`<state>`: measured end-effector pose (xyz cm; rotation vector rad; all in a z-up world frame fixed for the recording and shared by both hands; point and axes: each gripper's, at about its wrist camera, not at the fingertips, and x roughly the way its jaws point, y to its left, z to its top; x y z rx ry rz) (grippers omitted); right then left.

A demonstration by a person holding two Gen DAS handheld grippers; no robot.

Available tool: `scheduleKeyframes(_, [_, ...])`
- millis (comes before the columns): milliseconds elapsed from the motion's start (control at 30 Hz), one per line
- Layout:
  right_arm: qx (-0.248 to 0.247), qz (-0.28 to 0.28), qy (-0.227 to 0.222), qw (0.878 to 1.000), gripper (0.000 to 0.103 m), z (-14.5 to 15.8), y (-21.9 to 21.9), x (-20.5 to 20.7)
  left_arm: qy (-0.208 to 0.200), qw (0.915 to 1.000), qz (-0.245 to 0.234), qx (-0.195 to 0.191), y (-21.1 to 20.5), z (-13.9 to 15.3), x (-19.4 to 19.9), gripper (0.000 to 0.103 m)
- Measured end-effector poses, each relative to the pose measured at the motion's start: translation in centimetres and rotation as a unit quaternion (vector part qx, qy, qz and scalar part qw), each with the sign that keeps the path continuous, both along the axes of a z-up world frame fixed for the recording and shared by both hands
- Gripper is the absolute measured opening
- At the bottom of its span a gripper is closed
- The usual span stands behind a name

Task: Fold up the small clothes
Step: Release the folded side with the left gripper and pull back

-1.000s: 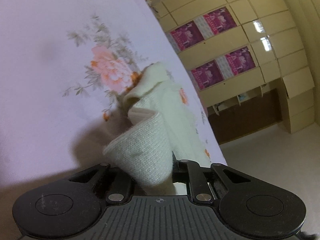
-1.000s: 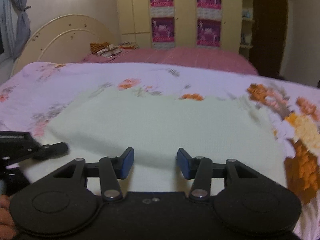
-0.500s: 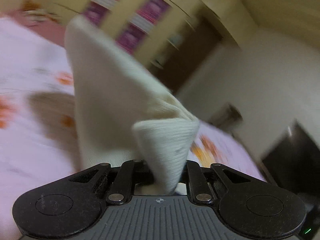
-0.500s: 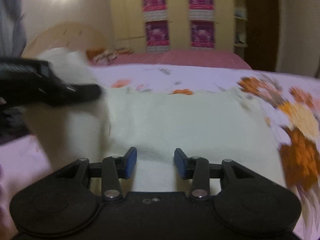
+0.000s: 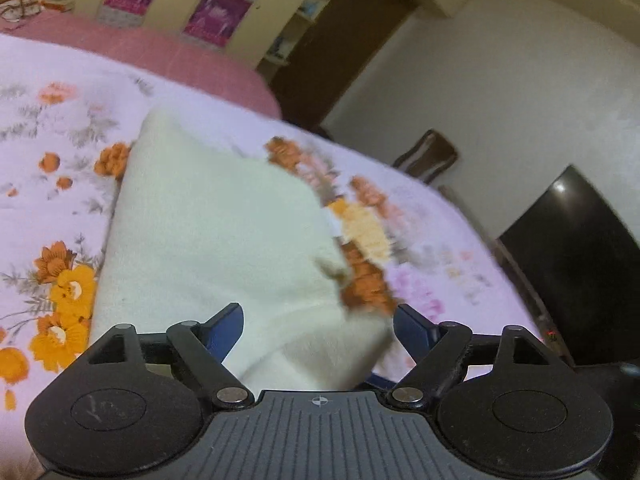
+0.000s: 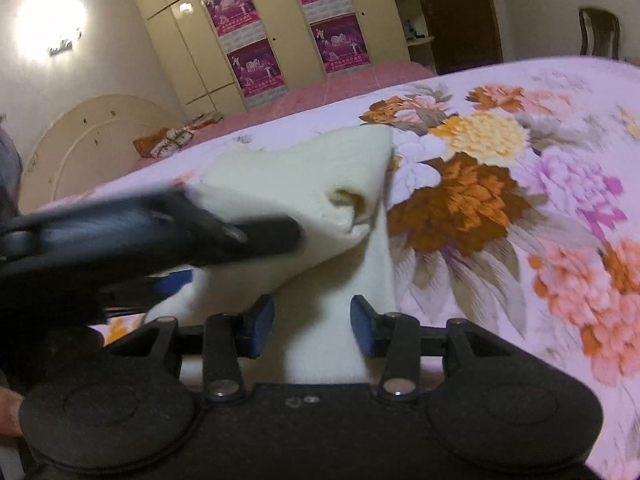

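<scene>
A cream knitted garment (image 5: 216,232) lies folded over on the floral bedsheet (image 5: 48,160). My left gripper (image 5: 318,330) is open, its blue-padded jaws wide apart with the garment's near edge lying loose between them. In the right wrist view the same garment (image 6: 304,184) shows with one side doubled over the other. My right gripper (image 6: 312,326) is open just above the garment's near edge. The left gripper's black body (image 6: 160,232) crosses the left of that view, over the garment.
The bed (image 6: 520,208) fills the right and far side. A pink bed (image 5: 152,46), a cream wardrobe with magenta posters (image 6: 280,32), a dark doorway (image 5: 340,40), a chair (image 5: 426,156) and a dark screen (image 5: 576,264) stand beyond it.
My left gripper swung the held cloth edge up and across to the right over the garment, then opened and let it go. My right gripper stayed open near the garment's front edge.
</scene>
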<state>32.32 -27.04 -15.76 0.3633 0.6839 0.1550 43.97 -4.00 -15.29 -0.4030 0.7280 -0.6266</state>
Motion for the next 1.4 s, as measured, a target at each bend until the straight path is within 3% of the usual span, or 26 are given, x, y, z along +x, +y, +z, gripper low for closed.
scheduleKeyframes(133, [0.063, 0.005, 0.016, 0.998, 0.049, 0.6, -1.6, -0.9, -0.014, 0.9979, 0.061, 0.013, 3.3, 0.4, -0.9, 0.081])
scheduleKeyframes(267, [0.123, 0.016, 0.021, 0.992, 0.072, 0.7, -2.2, -1.2, -0.003, 0.9909, 0.108, 0.081, 5.6, -1.8, -0.3, 0.081])
scheduleKeyframes(367, [0.154, 0.002, 0.038, 0.987, 0.071, -0.4, -1.9, 0.7, 0.022, 0.9886, 0.112, 0.098, 5.9, -3.9, -0.3, 0.081])
scheduleKeyframes(433, [0.196, 0.001, 0.042, 0.980, 0.071, -1.0, -1.7, 1.6, 0.008, 0.9881, 0.105, 0.113, 5.4, -4.5, -0.7, 0.081])
scheduleKeyframes(467, [0.195, -0.003, 0.046, 0.980, 0.066, -1.3, -1.6, 2.1, -0.001, 0.9871, 0.101, 0.124, 5.1, -4.6, -1.0, 0.081])
scheduleKeyframes(500, [0.181, -0.013, 0.048, 0.982, 0.046, -1.4, -1.3, 2.6, -0.005, 0.9864, 0.099, 0.131, 4.8, -4.6, -1.1, 0.081])
scheduleKeyframes(533, [0.169, -0.021, 0.050, 0.984, 0.034, -1.5, -1.2, 2.8, -0.004, 0.9872, 0.097, 0.127, 4.8, -4.5, -1.3, 0.081])
scheduleKeyframes(567, [0.152, -0.029, 0.054, 0.986, 0.015, -1.5, -1.2, 3.1, -0.002, 0.9882, 0.096, 0.119, 4.8, -4.1, -1.5, 0.081])
scheduleKeyframes(633, [0.128, -0.022, 0.042, 0.991, 0.011, -0.7, -1.2, 3.2, -0.002, 0.9897, 0.092, 0.110, 4.4, -3.7, -1.5, 0.081])
scheduleKeyframes(733, [0.052, -0.003, -0.014, 0.999, 0.008, 2.7, -1.3, 2.2, -0.003, 0.9911, 0.079, 0.107, 3.5, -3.6, -1.7, 0.081])
scheduleKeyframes(833, [0.027, -0.007, 0.026, 0.999, 0.008, 1.6, -2.4, 2.1, -0.006, 0.9889, 0.075, 0.128, 2.8, -4.6, -1.8, 0.081])
scheduleKeyframes(900, [0.021, -0.013, 0.070, 0.997, 0.009, -0.7, -2.6, 2.1, -0.010, 0.9876, 0.067, 0.141, 2.4, -4.5, -2.0, 0.081])
scheduleKeyframes(933, [0.026, -0.015, 0.071, 0.997, 0.009, -1.2, -2.6, 1.8, -0.004, 0.9887, 0.064, 0.135, 2.7, -4.4, -1.9, 0.081])
scheduleKeyframes(1033, [0.032, -0.019, 0.062, 0.997, 0.025, -0.3, -2.6, 1.2, 0.017, 0.9905, 0.071, 0.116, 4.0, -3.3, -1.8, 0.081])
scheduleKeyframes(1167, [0.048, -0.035, 0.032, 0.998, 0.045, 1.8, -3.6, 1.2, 0.007, 0.9909, 0.083, 0.106, 4.8, -1.5, -0.4, 0.081])
scheduleKeyframes(1333, [0.086, -0.055, 0.027, 0.994, 0.045, 2.1, -4.9, 5.3, 0.004, 0.9868, 0.106, 0.123, 4.3, -1.4, 3.3, 0.081])
scheduleKeyframes(1400, [0.090, -0.055, 0.028, 0.994, 0.045, 1.8, -4.7, 7.3, 0.021, 0.9853, 0.116, 0.123, 4.2, -2.2, 4.8, 0.081])
